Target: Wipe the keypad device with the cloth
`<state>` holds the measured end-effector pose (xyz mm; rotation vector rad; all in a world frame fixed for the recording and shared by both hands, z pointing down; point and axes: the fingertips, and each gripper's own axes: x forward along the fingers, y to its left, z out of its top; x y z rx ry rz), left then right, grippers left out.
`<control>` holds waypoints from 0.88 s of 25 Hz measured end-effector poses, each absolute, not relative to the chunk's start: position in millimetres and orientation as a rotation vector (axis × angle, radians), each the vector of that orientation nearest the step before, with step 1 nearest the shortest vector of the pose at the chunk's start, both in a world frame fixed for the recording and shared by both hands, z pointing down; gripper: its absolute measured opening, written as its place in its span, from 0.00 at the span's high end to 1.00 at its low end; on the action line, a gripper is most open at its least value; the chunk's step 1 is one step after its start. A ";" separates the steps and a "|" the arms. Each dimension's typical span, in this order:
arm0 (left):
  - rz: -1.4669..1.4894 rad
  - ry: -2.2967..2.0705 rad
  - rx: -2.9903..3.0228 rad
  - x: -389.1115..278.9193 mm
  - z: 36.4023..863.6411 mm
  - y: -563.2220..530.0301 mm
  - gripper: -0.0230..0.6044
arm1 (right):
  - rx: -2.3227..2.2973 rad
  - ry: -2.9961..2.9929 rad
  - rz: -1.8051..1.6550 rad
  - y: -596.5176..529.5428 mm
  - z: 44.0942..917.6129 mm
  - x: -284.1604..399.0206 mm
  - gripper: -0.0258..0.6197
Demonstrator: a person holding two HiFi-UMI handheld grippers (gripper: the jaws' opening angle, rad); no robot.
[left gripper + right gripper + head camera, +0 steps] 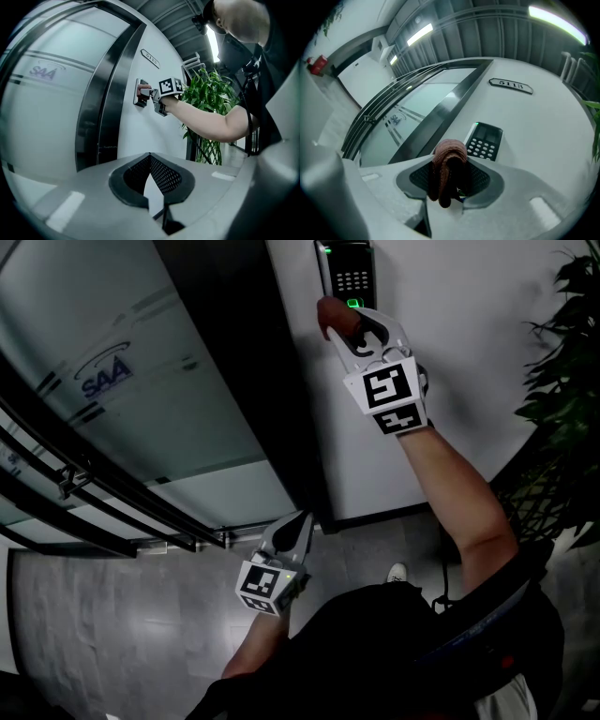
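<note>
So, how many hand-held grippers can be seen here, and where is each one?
2. The right hand-held gripper is raised at the keypad device on the wall, holding the cloth. The left hand-held gripper hangs low, shut, empty.

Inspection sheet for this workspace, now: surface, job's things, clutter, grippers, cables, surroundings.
Surface: white wall, upright, with the keypad mounted on it.
Job's things: keypad, with a green light lit at its lower edge; reddish-brown cloth, bunched, just below the keypad. Whether they touch cannot be told.
Clutter: nothing seen.
Grippers: right gripper raised to the keypad, shut on the cloth; left gripper held low, shut, empty.
Cables: nothing seen.
Surroundings: glass door with dark frame at left; plant at right; grey floor; number plate above the keypad.
</note>
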<state>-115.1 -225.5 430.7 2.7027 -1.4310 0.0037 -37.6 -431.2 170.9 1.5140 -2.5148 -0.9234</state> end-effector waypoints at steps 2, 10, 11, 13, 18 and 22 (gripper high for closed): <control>0.007 -1.434 2.696 -116.2 431.8 -223.6 0.94 | 1.515 -2.509 -0.907 -435.9 173.4 -38.7 0.74; 0.010 -1.449 2.688 -120.8 433.5 -223.5 0.94 | 1.550 -2.452 -0.915 -446.2 170.9 -21.9 0.73; 0.009 -1.447 2.689 -120.3 433.1 -223.8 0.94 | 1.553 -2.445 -0.920 -446.5 170.2 -19.8 0.74; 0.009 -1.442 2.694 -118.9 432.4 -224.2 0.94 | 1.562 -2.434 -0.927 -446.6 168.5 -15.8 0.74; 0.004 -1.430 2.703 -113.7 430.5 -225.0 0.94 | 1.580 -2.416 -0.934 -446.6 166.8 -5.7 0.74; 0.003 -1.424 2.707 -111.6 430.2 -225.2 0.94 | 1.590 -2.408 -0.933 -446.4 169.9 0.5 0.73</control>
